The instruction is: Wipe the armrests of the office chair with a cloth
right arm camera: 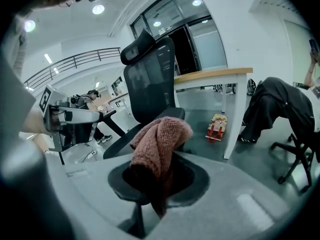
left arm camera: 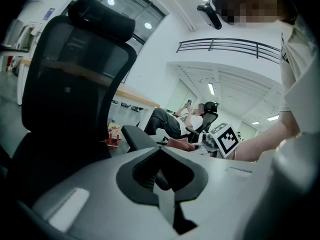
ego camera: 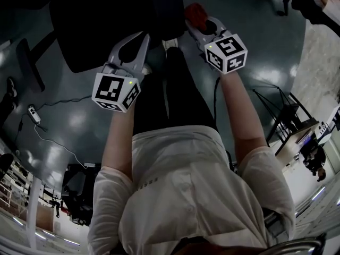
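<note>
Near chair: right tool clamped on cloth; left tool closed.

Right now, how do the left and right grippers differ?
The left gripper is shut on nothing; the right gripper is shut on the cloth. In the head view the right gripper reaches further forward than the left gripper, which sits nearer the person's body. Both are shut and point toward the chair.
</note>
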Motion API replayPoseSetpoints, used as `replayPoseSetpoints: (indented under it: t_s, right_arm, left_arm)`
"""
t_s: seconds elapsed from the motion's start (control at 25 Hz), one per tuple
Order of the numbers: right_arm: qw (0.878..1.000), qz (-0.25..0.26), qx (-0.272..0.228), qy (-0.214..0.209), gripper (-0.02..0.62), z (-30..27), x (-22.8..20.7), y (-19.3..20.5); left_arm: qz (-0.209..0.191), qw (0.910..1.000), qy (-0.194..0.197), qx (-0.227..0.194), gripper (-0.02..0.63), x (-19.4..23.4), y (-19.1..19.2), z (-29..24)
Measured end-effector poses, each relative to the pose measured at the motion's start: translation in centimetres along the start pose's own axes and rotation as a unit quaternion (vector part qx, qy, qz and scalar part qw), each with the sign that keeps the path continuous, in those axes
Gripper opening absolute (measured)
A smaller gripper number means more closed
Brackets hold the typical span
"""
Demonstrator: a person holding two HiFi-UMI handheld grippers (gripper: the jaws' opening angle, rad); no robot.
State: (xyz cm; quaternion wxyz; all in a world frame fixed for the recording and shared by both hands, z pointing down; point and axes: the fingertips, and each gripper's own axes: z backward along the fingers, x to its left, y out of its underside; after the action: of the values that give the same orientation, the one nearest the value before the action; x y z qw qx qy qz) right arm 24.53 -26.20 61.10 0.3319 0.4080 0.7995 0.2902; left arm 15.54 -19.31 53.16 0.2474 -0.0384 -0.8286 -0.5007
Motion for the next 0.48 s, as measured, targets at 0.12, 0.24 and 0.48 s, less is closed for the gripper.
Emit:
replayPoseSetpoints:
  t_s: [0.12, 0.24, 0.48]
  right_arm:
    - [1.000, -0.018, -0.002, 0.018, 0.052, 1.1, 1.0, 1.5]
    - [0.998, -0.054, -0.007, 0.040, 0.052, 1.8, 1.8, 2.7]
    - [0.992, -0.087, 0.003, 0.089, 0.052, 2.4, 3.4, 4.6]
  left_arm:
    - [-0.002, 0.9999, 0.010, 0.001, 0.017, -0.9, 0.7, 0.7]
    - [-0.005, 0.9998, 0.017, 0.004, 0.017, -1.4, 1.3, 1.8]
    - [-0.009, 0.9996, 0.026, 0.008, 0.017, -1.3, 2.4, 4.4]
